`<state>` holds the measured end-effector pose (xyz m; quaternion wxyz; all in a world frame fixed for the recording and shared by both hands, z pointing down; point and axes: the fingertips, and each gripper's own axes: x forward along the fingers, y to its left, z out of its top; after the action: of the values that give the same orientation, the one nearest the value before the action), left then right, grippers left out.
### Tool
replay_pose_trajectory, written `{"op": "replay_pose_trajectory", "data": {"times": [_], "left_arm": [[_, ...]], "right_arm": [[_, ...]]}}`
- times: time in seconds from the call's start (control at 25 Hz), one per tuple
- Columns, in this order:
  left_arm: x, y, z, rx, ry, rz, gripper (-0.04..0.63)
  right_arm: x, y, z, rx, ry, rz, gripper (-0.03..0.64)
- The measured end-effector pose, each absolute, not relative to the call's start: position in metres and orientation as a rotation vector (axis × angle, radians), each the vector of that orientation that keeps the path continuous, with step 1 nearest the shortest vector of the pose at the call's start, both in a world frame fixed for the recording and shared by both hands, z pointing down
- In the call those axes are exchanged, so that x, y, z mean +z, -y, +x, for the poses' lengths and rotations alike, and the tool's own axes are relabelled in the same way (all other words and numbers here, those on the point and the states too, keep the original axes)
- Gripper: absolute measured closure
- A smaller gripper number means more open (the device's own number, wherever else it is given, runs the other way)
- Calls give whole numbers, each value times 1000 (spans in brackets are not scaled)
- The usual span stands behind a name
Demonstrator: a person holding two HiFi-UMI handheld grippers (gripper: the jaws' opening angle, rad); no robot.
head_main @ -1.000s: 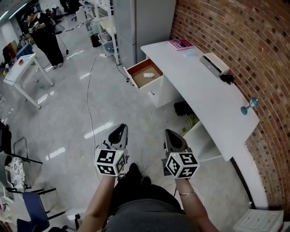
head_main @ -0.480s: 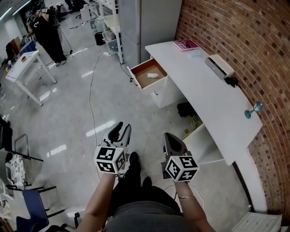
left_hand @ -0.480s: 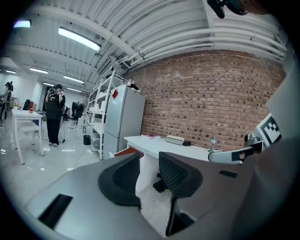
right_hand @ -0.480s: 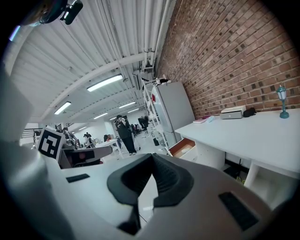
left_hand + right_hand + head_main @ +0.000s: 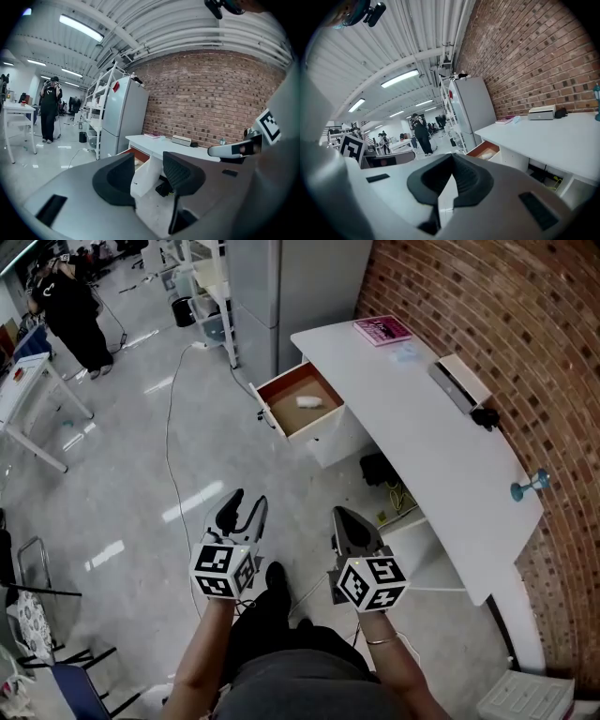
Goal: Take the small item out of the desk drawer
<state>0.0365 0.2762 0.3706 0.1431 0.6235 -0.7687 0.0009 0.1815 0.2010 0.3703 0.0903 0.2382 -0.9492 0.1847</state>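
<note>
While I stand back on the glossy floor (image 5: 131,474), well apart from the white worktop (image 5: 422,437), my left gripper (image 5: 244,503) hangs low in front of me. Its fingers have just been opening, and there they are, spread apart with nothing between them. My right gripper (image 5: 343,515) sits just beside it with its fingers together, tips meeting and nothing pinched.

Both point toward the drawer (image 5: 284,415), which is pulled out under the worktop's far end, brown bottom on show. And there's the small item (image 5: 308,401), a pale little thing lying on that brown bottom, about midway, well away from both grippers.

Up on the worktop, a pink book (image 5: 382,330) lies at the far end and a white box (image 5: 461,382) sits near the brick wall (image 5: 487,306). A tall grey cabinet (image 5: 300,282) stands beyond the drawer. A cable (image 5: 172,418) trails across the floor. Far off, a person in black (image 5: 67,310) stands by another table.
</note>
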Motion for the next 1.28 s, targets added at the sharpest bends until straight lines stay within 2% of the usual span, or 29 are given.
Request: {"op": "replay_pose_trajectory", "data": {"times": [0.48, 1.28], "left_arm": [[375, -205, -56, 46, 2154, 1867, 388], [397, -92, -117, 140, 2102, 1852, 387]], "right_arm": [[379, -139, 95, 571, 2756, 776, 611], [401, -24, 38, 638, 2696, 855, 611]]}}
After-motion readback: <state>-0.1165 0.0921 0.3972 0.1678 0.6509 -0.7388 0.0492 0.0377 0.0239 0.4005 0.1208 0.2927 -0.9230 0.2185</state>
